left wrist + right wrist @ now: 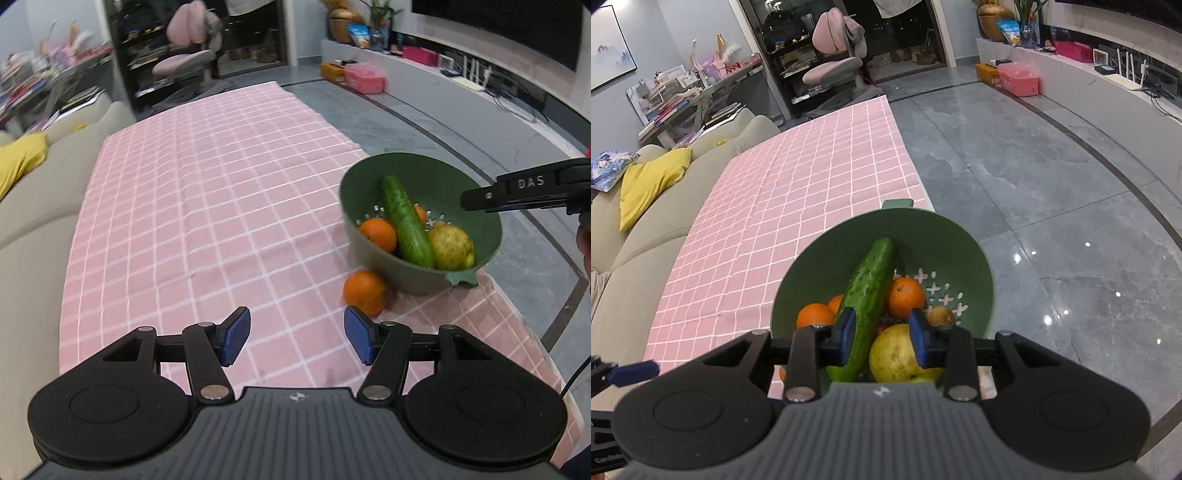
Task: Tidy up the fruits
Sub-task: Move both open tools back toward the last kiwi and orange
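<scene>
- Two blue ribbed pads on your left gripper [297, 332] are standing wide apart, holding nothing, over the pink checked tablecloth [203, 203].
- One loose orange [365, 291], round and blurred, is lying just right of them, beside the green plastic colander [369, 177].
- Inside the colander, a bumpy cucumber [406, 221] is leaning across more oranges and a speckled yellow pear [452, 247].
- Your right gripper [882, 332] is hovering above the colander, jaws only narrowly parted, gripping nothing.
- Its pads are covering part of the cucumber and pear; a small brownish fruit [940, 315] is hard to identify.
- At left, a beige sofa [33, 221] is bordering the table.
</scene>
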Demonstrator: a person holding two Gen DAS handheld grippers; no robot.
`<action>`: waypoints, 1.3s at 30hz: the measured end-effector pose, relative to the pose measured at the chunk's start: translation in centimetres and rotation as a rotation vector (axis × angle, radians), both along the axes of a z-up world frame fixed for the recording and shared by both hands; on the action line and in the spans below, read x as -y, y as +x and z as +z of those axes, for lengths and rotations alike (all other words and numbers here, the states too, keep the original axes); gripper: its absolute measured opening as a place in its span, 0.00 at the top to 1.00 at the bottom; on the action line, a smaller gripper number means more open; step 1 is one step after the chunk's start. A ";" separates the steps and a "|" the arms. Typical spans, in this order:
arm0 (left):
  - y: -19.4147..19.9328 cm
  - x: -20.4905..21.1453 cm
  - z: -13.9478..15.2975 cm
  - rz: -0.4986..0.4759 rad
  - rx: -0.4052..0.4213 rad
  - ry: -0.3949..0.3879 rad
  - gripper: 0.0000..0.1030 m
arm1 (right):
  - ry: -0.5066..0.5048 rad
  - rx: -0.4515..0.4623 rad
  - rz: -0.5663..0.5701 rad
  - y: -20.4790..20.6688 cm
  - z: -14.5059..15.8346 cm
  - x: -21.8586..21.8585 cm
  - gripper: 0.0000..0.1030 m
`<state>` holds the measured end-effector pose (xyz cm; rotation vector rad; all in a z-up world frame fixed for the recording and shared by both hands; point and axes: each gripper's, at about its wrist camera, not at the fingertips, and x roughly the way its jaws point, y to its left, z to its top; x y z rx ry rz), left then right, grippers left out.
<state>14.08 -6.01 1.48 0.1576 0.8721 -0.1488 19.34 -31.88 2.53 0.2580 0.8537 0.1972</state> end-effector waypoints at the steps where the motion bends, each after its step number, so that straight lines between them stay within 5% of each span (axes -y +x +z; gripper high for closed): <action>1: -0.5 -0.4 0.1 0.009 0.004 -0.006 0.33 | -0.003 0.003 -0.003 -0.3 0.0 0.2 0.71; 10: -5.4 -5.2 -1.1 0.138 0.014 -0.107 0.32 | -0.030 0.022 -0.005 -4.1 0.4 0.1 0.69; 16: -7.2 -6.1 -2.8 0.156 -0.017 -0.094 0.33 | -0.070 0.057 0.038 -6.1 0.2 -1.6 0.66; 20: -7.7 -6.4 -1.8 0.150 0.027 -0.146 0.33 | -0.070 0.053 0.075 -7.5 -0.2 -3.4 0.66; 29: -7.6 -4.7 -3.9 0.056 0.032 -0.085 0.33 | -0.123 0.060 0.144 -8.2 -1.9 -7.4 0.64; 39: -6.6 -4.4 -4.4 0.042 0.043 -0.158 0.33 | -0.121 0.028 0.138 -7.4 -3.6 -9.1 0.64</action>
